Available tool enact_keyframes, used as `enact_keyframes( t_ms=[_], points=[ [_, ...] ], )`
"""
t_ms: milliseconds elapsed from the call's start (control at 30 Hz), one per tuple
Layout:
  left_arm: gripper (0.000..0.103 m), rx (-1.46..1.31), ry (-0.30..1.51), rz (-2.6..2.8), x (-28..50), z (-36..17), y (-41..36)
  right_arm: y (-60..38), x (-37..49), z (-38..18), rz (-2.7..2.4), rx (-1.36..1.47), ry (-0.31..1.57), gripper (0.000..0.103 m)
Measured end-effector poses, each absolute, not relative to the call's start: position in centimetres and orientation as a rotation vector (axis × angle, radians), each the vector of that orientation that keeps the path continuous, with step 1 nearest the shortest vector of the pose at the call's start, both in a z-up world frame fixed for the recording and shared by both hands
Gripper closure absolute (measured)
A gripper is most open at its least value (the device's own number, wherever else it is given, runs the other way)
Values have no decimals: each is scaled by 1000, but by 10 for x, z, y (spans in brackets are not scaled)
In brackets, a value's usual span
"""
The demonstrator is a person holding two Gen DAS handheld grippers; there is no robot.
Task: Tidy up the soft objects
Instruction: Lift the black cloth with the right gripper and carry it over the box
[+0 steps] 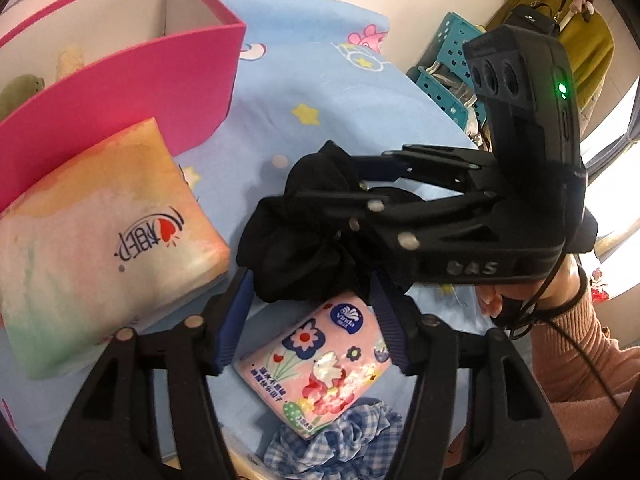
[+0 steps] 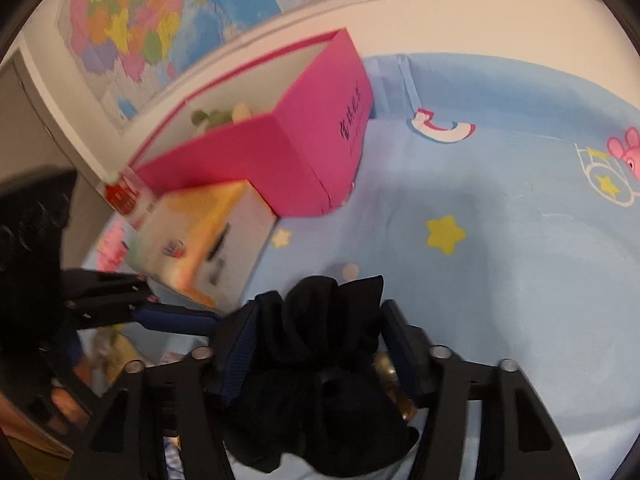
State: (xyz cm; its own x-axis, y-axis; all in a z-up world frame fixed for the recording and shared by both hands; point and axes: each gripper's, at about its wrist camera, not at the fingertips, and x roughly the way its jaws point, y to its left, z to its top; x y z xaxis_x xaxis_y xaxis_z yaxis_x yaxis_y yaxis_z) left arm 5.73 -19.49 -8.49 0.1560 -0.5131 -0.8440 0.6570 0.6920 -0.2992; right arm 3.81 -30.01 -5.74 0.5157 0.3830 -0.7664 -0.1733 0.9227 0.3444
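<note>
Right wrist: right gripper (image 2: 316,344) clamps black scrunchie (image 2: 320,360); left gripper (image 1: 312,316) open, empty.

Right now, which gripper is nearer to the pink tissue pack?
Left. The left gripper hovers open directly over the tissue pack; the right gripper is farther, clamping the black scrunchie.

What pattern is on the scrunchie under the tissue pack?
Blue-and-white gingham check on the scrunchie; the left wrist view shows it best.
</note>
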Motion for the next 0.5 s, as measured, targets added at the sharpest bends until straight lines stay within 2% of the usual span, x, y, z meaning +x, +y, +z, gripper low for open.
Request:
enact_keyframes(
  t_ms=[33, 67, 133, 233, 500],
  points=[
    [47, 145, 1147, -843, 60, -87, -196, -300, 37, -57, 345, 243, 971, 70],
    [51, 137, 1157, -844, 61, -89, -196, -301, 36, -56, 349, 245, 967, 72],
    [58, 122, 1170, -852, 63, -90, -196, -303, 32, -50, 348, 241, 949, 83],
    [65, 108, 1156, -866, 64, -86, -196, -305, 24, -36, 363, 255, 919, 89],
    [66, 66, 1035, -873, 66, -42, -181, -298, 20, 15, 439, 243, 795, 92]
  ],
)
